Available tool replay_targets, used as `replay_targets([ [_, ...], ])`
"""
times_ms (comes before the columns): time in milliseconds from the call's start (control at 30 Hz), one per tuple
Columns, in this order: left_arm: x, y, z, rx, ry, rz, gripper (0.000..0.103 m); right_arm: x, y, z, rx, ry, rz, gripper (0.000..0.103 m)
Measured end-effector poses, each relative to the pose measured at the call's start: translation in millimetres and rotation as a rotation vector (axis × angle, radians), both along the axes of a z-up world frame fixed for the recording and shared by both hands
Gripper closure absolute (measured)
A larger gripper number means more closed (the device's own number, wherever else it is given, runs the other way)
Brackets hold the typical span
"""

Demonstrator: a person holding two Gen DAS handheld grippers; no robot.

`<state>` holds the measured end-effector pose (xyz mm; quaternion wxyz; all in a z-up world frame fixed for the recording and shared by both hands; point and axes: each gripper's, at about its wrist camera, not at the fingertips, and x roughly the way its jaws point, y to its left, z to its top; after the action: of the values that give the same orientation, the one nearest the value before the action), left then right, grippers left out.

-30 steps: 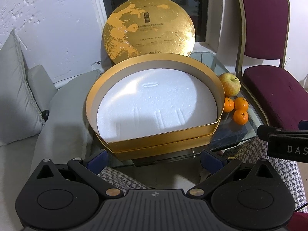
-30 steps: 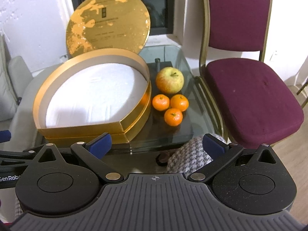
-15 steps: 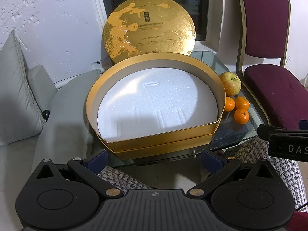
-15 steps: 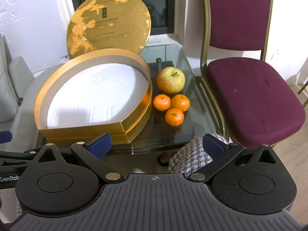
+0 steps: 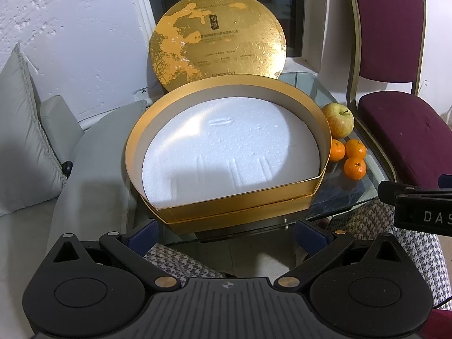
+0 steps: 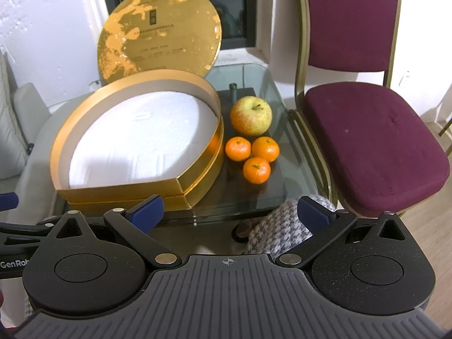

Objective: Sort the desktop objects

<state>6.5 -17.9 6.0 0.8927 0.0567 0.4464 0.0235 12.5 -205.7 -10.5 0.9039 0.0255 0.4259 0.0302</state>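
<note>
Gold card box [image 5: 226,197], open, sits centre frame on the glass bench [image 6: 271,186] in both views; white foam liner [image 5: 226,144] fills its floor, nothing on it. Its round gold lid [image 5: 217,36] stands upright behind it, against the dark window.

Fruit lies on the bench just right of the box: one apple [image 6: 251,115] nearest the back, three tangerines [image 6: 256,170] clustered in front of it, touching one another. Nothing lies between fruit and box wall.

Left tool [image 5: 226,233]: blue-padded fingers spread wide, holding nothing, low centre of frame, short of the bench edge. Right tool [image 6: 230,212]: likewise spread and empty, also short of the bench.

Maroon chair [image 6: 367,130] stands close against the bench at right of frame. Grey cushions [image 5: 25,141] at left. Houndstooth fabric [image 6: 271,231] shows below the bench edge.
</note>
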Motion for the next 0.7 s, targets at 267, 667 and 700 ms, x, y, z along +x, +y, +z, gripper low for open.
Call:
replay_targets([
  [267, 3.1, -1.4, -0.4, 0.003, 0.007, 0.0, 0.001, 2.8, -0.9, 0.2, 0.002, 0.005, 0.001, 0.0],
  [667, 5.5, -1.9, -3.1, 0.006, 0.018, 0.0, 0.001, 4.9, -2.7, -2.4, 0.008, 0.014, -0.002, 0.0],
  [700, 5.9, -1.9, -3.7, 0.007, 0.019, 0.0, 0.001, 5.2, -2.7, -2.7, 0.008, 0.015, -0.003, 0.0],
])
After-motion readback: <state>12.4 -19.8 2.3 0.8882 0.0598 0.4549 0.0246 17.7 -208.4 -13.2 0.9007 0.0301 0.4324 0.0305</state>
